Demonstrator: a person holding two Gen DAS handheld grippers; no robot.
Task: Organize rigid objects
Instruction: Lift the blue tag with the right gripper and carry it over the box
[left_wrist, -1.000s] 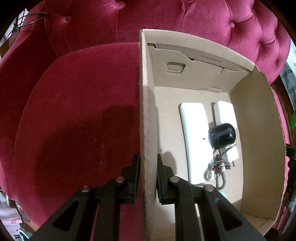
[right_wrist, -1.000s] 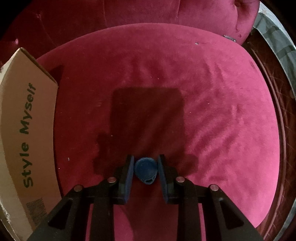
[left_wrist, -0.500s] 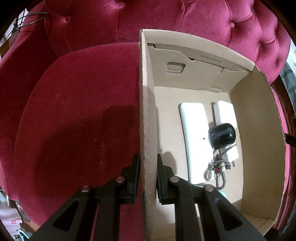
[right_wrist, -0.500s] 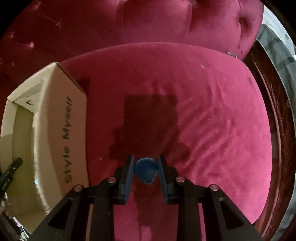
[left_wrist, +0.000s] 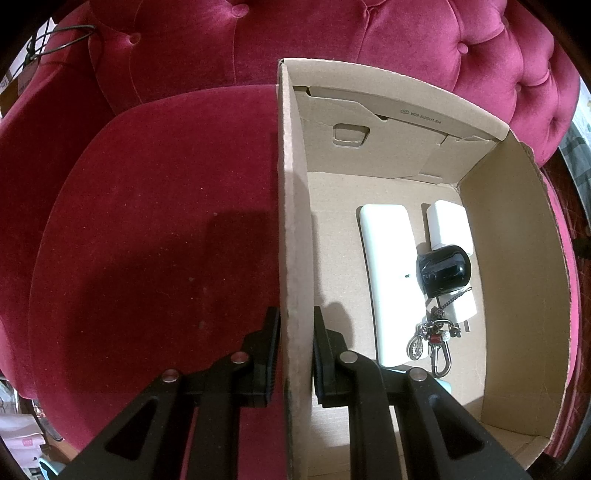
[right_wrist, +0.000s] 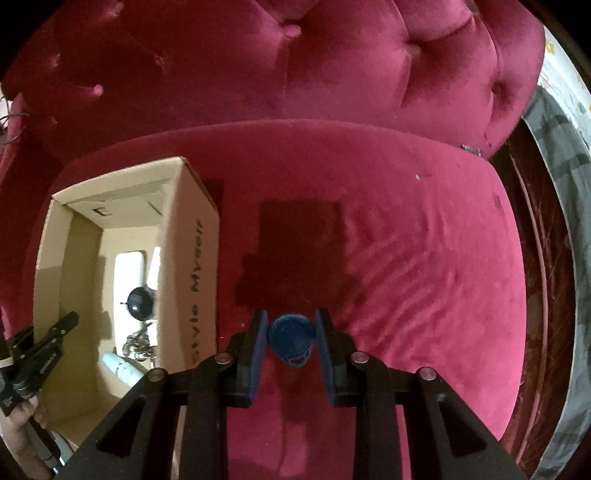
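Right wrist view: your right hand-held gripper (right_wrist: 291, 341) clamps a blue tag (right_wrist: 290, 339); your left hand-held gripper (left_wrist: 294, 334) pinches the cardboard box (left_wrist: 291, 221) wall.

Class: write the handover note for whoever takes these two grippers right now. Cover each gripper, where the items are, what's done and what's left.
Left gripper: shut on the cardboard box side wall, steadying it on the red seat.
Right gripper: shut on the blue key fob, held above the seat, right of the box.
Done: white remote, white charger, black case and keychain lie in the box.
Left: carry the fob over the box and release it inside.
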